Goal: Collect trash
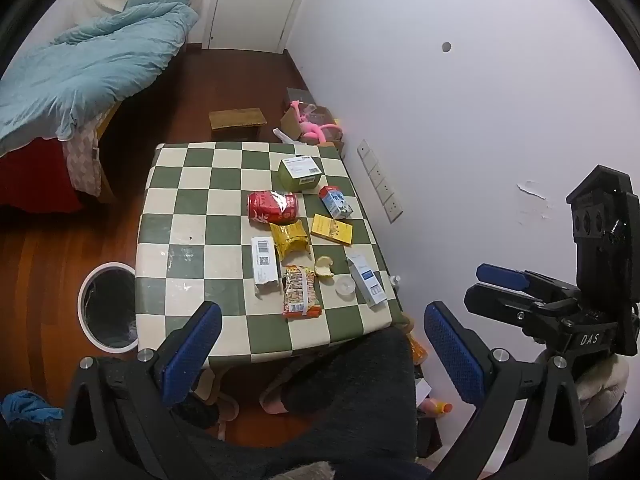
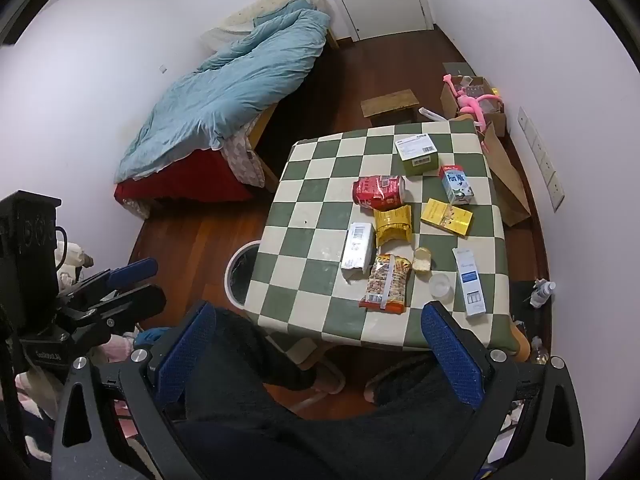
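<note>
In the left wrist view, the left hand-held gripper [image 1: 320,356] hangs with its jaws spread wide and empty, short of the checkered desk [image 1: 192,216]; the trash, including a red can [image 1: 272,207] and noodle packet [image 1: 301,290], lies ahead of it, the bin [image 1: 106,306] ahead to its left. In the right wrist view, the right hand-held gripper [image 2: 320,354] is likewise agape and empty, the can [image 2: 379,192] and packet [image 2: 387,283] ahead, the bin [image 2: 239,270] ahead to its left.

Ahead of you the bench [image 1: 192,216] carries the trash toward its right side: the can [image 1: 273,207] lies behind the crumpled packet [image 1: 289,237], with the noodle pack [image 1: 301,291] nearest you. The bin [image 1: 105,307] stands on the floor just left of the bench, and the bed [image 1: 80,68] lies farther left.
</note>
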